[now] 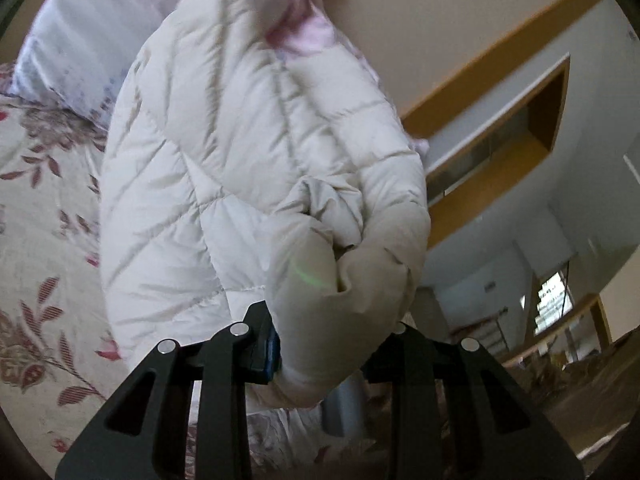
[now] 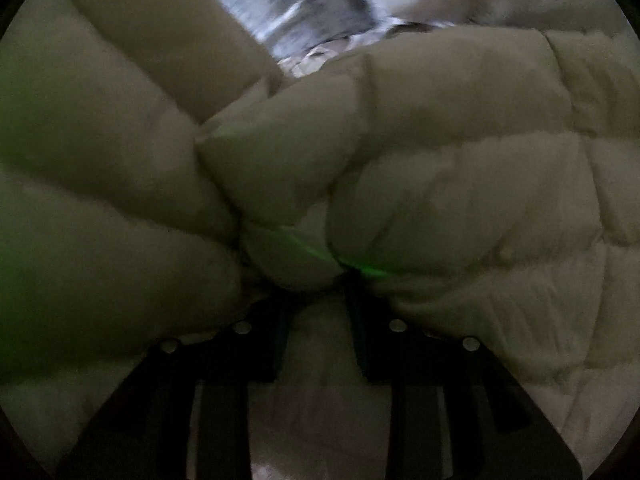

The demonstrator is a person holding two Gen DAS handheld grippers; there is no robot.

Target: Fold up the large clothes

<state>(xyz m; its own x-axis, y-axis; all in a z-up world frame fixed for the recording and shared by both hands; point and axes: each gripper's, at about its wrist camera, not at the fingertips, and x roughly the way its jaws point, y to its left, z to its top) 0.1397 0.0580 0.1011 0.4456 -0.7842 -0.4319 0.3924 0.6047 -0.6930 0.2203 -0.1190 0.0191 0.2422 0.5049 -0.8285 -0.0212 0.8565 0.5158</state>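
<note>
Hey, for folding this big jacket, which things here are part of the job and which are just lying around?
Part of the job:
- quilted cream jacket
- left gripper, shut on a puffy end of the jacket
- right gripper, shut on a jacket fold

Just lying about:
- floral bedspread
- pale pillow
- wooden wall shelf

The left gripper (image 1: 320,344) is clamped on a thick fold of a cream quilted puffer jacket (image 1: 240,152), which hangs lifted above a floral bedspread (image 1: 48,216). A pale pillow (image 1: 76,40) lies behind; a wooden wall niche (image 1: 516,148) shows at right.
</note>
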